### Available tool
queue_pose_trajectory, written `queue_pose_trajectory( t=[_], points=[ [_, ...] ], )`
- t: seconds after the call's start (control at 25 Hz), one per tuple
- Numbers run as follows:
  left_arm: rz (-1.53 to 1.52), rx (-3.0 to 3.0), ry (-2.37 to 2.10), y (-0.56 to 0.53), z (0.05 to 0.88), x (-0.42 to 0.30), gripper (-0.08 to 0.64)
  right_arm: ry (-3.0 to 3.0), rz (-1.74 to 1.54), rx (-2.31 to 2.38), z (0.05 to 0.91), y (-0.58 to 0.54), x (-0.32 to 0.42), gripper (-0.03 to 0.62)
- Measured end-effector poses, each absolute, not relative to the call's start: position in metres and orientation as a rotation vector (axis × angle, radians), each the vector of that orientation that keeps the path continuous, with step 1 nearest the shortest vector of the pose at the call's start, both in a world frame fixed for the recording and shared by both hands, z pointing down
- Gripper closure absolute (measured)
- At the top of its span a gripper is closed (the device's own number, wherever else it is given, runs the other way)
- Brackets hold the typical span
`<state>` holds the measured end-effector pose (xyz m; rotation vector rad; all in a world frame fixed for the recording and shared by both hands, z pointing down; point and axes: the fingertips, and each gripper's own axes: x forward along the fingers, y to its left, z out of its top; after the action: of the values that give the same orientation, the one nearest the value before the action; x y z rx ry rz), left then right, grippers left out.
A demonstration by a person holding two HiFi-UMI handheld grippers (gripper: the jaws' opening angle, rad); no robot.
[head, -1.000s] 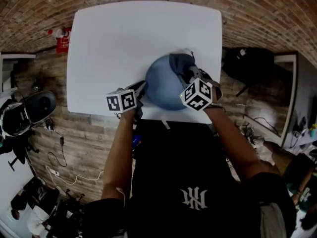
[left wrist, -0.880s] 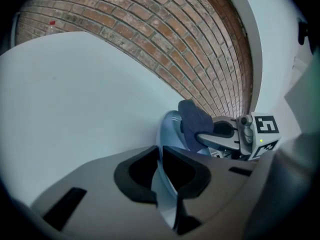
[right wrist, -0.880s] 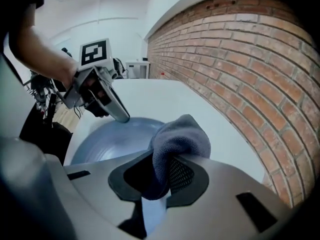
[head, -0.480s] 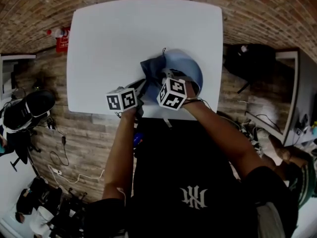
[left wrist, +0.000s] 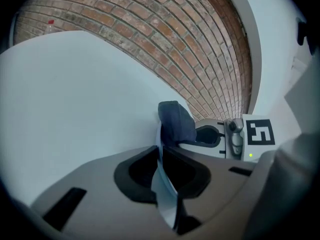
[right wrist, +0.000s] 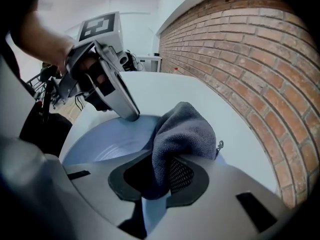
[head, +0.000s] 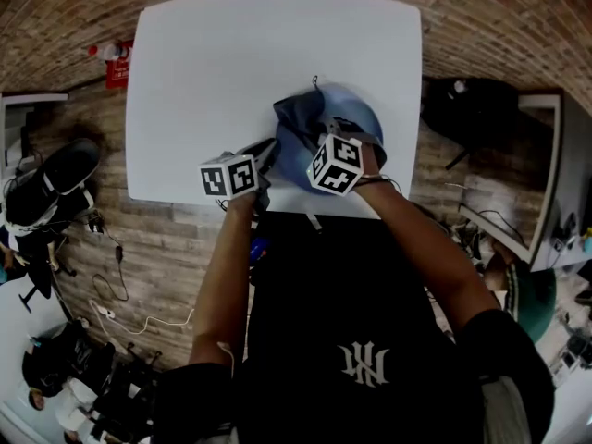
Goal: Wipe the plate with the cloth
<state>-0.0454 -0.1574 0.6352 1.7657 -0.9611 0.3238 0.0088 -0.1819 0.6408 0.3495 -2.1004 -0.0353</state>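
Note:
A blue plate [head: 356, 118] lies on the white table [head: 213, 72] near its front edge. My left gripper [head: 266, 160] is shut on the plate's left rim; in the left gripper view the rim [left wrist: 167, 194] runs edge-on between the jaws of the left gripper [left wrist: 162, 159]. My right gripper [head: 319, 139] is shut on a dark grey cloth [head: 298, 123] that is bunched over the plate's left half. In the right gripper view the cloth [right wrist: 182, 131] fills the jaws of the right gripper [right wrist: 162, 176] and rests on the plate [right wrist: 107, 139], with the left gripper [right wrist: 131, 115] clamped on the far rim.
The table stands on a brick-patterned floor [head: 166, 248]. A red and white object [head: 113, 63] lies by the table's left back corner. A black bag [head: 467, 109] sits to the right, dark shoes and cables [head: 51, 192] to the left.
My right gripper swept the cloth leftward across the plate from its right rim, then eased slightly back to the right. The left gripper kept its hold on the rim.

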Motion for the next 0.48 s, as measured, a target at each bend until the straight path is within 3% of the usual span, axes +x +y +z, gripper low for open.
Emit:
queue_pose_trajectory(
  t=[0.48],
  points=[
    [0.299, 1.761, -0.948, -0.156, 0.635, -0.046, 0.525, -1.989, -0.070, 0.415, 0.641, -0.198, 0.074, 0.517]
  ],
)
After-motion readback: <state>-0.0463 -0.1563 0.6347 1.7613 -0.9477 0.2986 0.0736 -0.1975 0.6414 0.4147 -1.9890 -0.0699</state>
